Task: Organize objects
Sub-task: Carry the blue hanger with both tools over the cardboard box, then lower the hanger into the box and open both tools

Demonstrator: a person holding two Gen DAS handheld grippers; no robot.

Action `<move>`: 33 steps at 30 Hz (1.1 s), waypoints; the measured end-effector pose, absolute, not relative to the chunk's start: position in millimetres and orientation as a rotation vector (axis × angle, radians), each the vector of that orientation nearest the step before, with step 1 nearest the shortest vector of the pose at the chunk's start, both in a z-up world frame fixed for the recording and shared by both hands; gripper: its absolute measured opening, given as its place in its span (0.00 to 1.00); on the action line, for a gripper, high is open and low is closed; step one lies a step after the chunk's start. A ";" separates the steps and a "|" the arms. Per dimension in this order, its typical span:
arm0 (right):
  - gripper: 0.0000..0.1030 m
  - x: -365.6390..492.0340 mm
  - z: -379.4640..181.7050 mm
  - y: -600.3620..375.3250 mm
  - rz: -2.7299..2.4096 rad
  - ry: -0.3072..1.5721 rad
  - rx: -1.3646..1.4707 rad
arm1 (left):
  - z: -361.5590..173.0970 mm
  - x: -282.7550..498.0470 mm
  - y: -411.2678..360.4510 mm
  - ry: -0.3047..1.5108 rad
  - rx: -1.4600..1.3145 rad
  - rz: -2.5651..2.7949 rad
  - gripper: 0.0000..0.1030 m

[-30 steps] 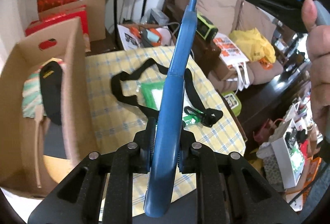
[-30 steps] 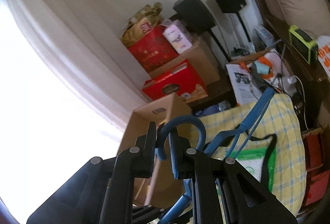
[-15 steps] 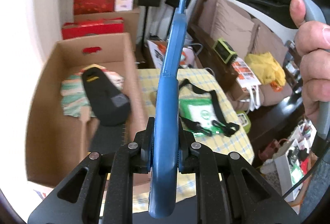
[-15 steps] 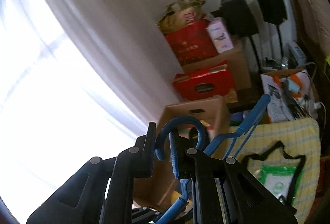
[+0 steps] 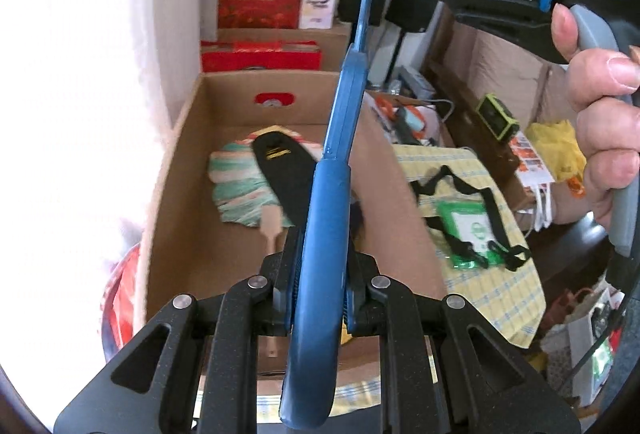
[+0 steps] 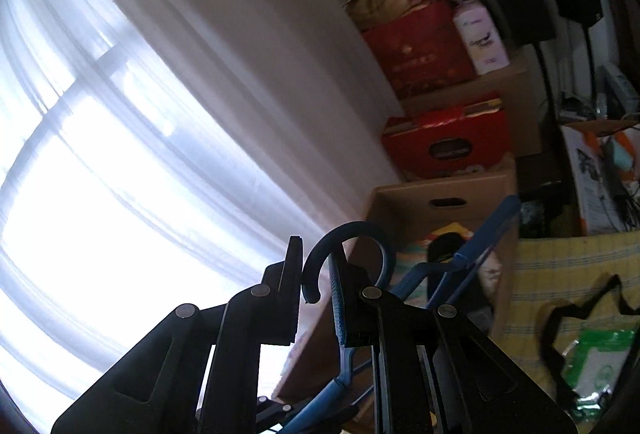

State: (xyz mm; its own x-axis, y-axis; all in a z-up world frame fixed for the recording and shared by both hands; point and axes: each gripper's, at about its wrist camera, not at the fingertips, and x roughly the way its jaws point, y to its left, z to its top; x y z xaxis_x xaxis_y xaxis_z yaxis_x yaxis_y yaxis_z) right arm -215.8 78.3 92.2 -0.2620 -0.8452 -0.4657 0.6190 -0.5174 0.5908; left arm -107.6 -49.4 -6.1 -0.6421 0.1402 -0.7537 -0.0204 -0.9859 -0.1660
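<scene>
Left wrist view shows the left gripper [image 5: 320, 298] clamped on one arm of the blue hanger [image 5: 340, 138], above the cardboard box [image 5: 172, 170]; right gripper [image 6: 320, 306] pinches its hook; light, rigid, slick plastic.

Blue plastic hanger [image 5: 334, 170], held above open cardboard box [image 5: 182, 170]
</scene>
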 end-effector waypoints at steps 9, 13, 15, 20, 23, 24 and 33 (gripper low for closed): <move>0.12 -228.6 65.3 30.6 -1.865 -0.339 1.000 | -25.4 -111.7 -74.3 -0.164 -1.307 2.867 0.15; 0.13 -237.4 50.7 15.2 -1.839 -0.343 1.029 | -38.8 -117.3 -84.6 -0.169 -1.339 2.893 0.15; 0.13 -240.7 42.8 8.4 -1.831 -0.335 1.042 | -44.9 -119.6 -86.7 -0.162 -1.356 2.905 0.15; 0.13 -248.3 26.1 -4.3 -1.814 -0.323 1.067 | -56.7 -125.0 -89.3 -0.143 -1.393 2.928 0.15; 0.13 -252.1 17.7 -6.6 -1.800 -0.333 1.082 | -61.8 -128.4 -91.4 -0.159 -1.419 2.927 0.15; 0.13 -252.7 16.0 -6.4 -1.796 -0.335 1.082 | -63.1 -128.7 -91.4 -0.161 -1.425 2.926 0.15; 0.15 -250.8 14.1 11.1 -1.824 -0.321 1.095 | -71.6 -131.3 -84.2 -0.049 -1.485 2.920 0.19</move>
State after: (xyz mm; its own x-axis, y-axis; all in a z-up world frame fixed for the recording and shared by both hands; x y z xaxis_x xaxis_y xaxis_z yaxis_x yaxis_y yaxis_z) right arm -250.8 11.1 14.1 -0.1477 -0.8264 -0.5433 0.5911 -0.5142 0.6214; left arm -131.3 -84.2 -71.6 -0.5817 -0.1060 -0.8065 0.1329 -0.9905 0.0343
